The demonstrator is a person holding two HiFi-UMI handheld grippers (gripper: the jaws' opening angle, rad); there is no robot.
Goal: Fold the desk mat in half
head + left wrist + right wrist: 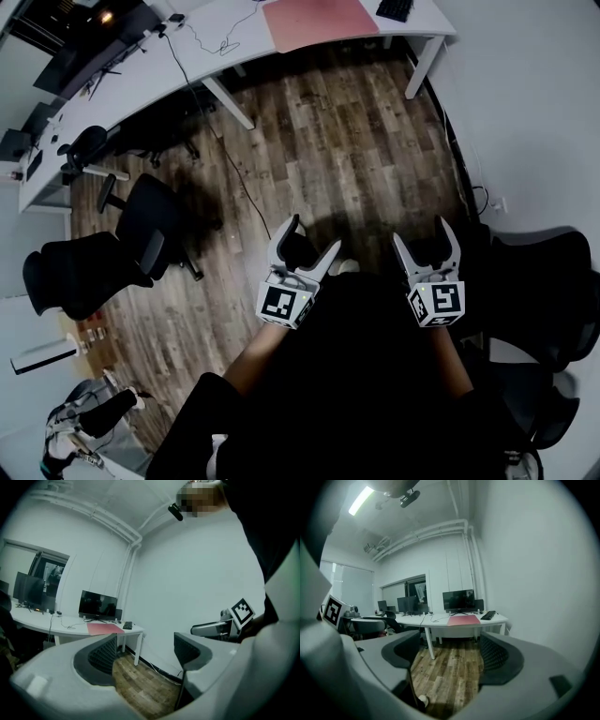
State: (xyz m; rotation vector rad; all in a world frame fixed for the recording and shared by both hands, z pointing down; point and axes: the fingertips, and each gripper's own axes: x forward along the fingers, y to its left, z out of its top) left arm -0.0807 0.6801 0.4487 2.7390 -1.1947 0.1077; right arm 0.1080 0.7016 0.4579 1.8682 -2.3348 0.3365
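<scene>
Your left gripper (314, 234) and right gripper (422, 231) hang released and empty, well apart from the mat (319, 21). A careless grab could shove the keyboard (396, 8) just beside it.

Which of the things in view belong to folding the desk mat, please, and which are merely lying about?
For the job: desk mat; left gripper; right gripper, both open and empty.
Lying about: keyboard; monitor; office chairs.

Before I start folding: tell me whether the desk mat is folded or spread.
Spread: the pink desk mat lies flat as one wide sheet on the white desk, beside the keyboard.
</scene>
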